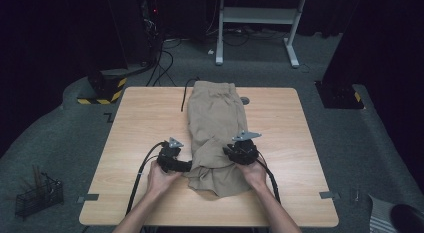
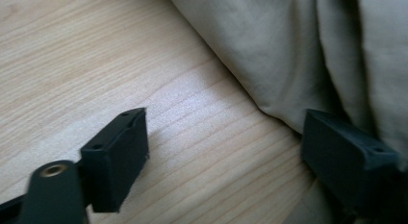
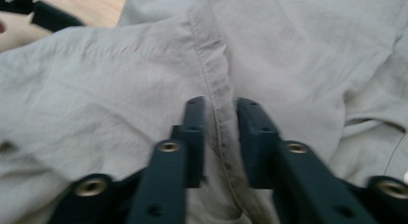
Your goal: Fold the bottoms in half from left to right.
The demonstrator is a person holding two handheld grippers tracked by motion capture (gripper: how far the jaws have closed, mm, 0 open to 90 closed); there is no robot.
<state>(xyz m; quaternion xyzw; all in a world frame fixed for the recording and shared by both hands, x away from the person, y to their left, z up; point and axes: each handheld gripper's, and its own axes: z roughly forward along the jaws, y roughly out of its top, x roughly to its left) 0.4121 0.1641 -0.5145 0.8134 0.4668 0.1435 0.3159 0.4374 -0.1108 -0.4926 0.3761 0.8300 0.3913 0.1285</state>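
beige trousers (image 1: 216, 128) laid folded mid-table (image 1: 140, 123), running 12 to 6 o'clock | left gripper (image 1: 172, 155) at their 8 o'clock edge, jaws wide apart over bare wood, one pad (image 2: 346, 152) touching cloth | right gripper (image 1: 243, 149) at 4 o'clock, jaws narrowed astride seam (image 3: 219, 113), grip unclear

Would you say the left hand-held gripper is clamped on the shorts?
No, the left hand-held gripper stands wide open over the table, with the shorts only beside one jaw.
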